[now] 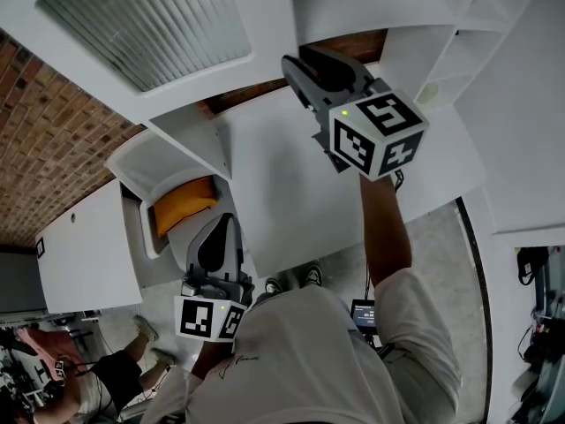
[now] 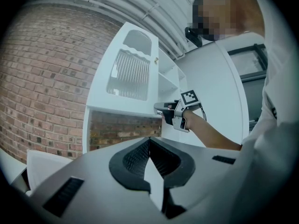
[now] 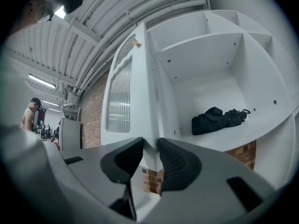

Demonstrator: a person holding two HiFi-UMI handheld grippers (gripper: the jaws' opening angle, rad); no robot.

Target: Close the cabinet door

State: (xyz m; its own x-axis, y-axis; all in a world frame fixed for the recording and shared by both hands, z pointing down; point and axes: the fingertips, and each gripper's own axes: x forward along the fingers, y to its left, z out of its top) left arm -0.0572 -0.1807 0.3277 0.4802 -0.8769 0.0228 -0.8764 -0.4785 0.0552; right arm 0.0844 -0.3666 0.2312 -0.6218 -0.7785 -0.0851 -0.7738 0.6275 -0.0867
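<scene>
Right gripper [image 3: 150,147] fingers [image 3: 176,158] pinched on cabinet door [image 3: 122,101] edge, mid-frame. Grip firm, swing along hinge arc toward shelves [image 3: 219,45] at right, no twisting. Left gripper [image 2: 149,141] fingers together, empty.

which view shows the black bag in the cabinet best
The right gripper view: the black bag lies whole and unblocked on the open shelf. The head view catches only a dark strip at its top edge, likely the bag; the left gripper view doesn't show it.

I'm looking into an industrial lab hall: bare brick wall [image 2: 44,78], exposed ceiling pipes [image 3: 154,3], strip lights [image 3: 41,81] overhead.
</scene>
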